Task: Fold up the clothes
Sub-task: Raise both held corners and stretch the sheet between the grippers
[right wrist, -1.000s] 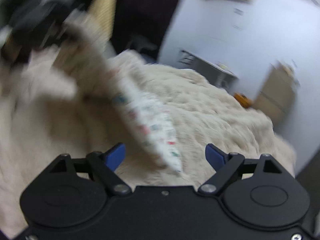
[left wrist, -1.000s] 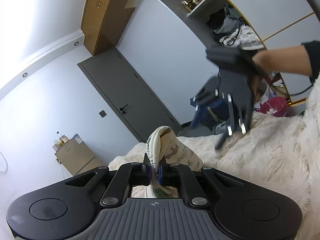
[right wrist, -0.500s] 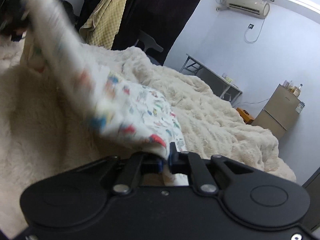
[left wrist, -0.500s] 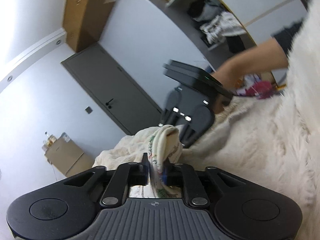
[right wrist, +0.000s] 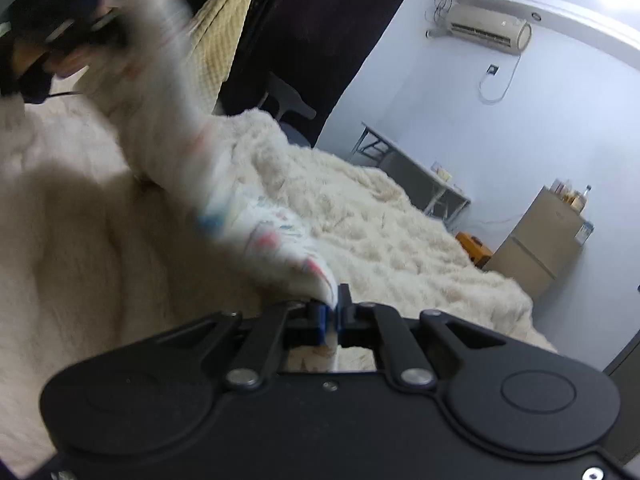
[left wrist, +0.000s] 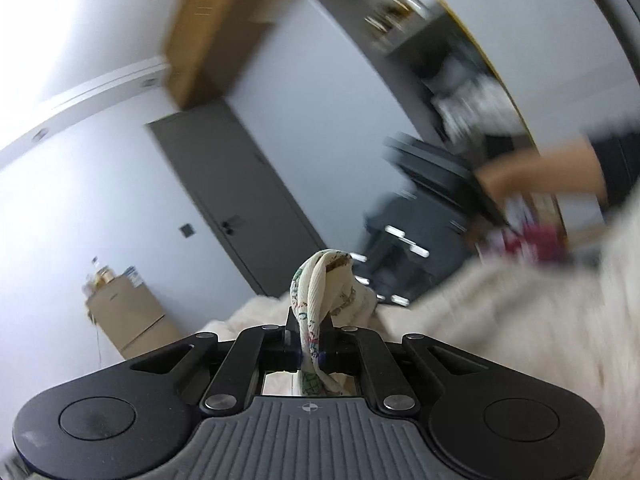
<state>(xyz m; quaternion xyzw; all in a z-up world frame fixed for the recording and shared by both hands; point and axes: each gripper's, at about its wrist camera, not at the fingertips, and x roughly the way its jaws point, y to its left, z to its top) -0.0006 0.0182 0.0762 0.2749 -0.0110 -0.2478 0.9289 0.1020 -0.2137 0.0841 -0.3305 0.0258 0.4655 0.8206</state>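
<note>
A white garment with small coloured prints is held between both grippers above a fluffy cream blanket [right wrist: 380,232]. My left gripper [left wrist: 309,344] is shut on a bunched edge of the garment [left wrist: 320,288], which stands up in a loop. My right gripper [right wrist: 331,320] is shut on another corner of the garment [right wrist: 256,228], which stretches blurred up and left to the left gripper [right wrist: 60,28]. The right gripper also shows blurred in the left wrist view [left wrist: 420,220], with the person's forearm [left wrist: 552,168] behind it.
A grey door [left wrist: 236,200] and a small fridge [left wrist: 128,320] stand beyond the bed. In the right wrist view I see a folding table [right wrist: 416,176], a fridge [right wrist: 540,248], hanging clothes [right wrist: 228,32] and a dark curtain [right wrist: 320,40]. Shelves [left wrist: 460,60] hold clutter.
The right gripper went from open to shut on the garment's corner. Both grippers have since lifted and moved apart, stretching the garment between them above the blanket.
</note>
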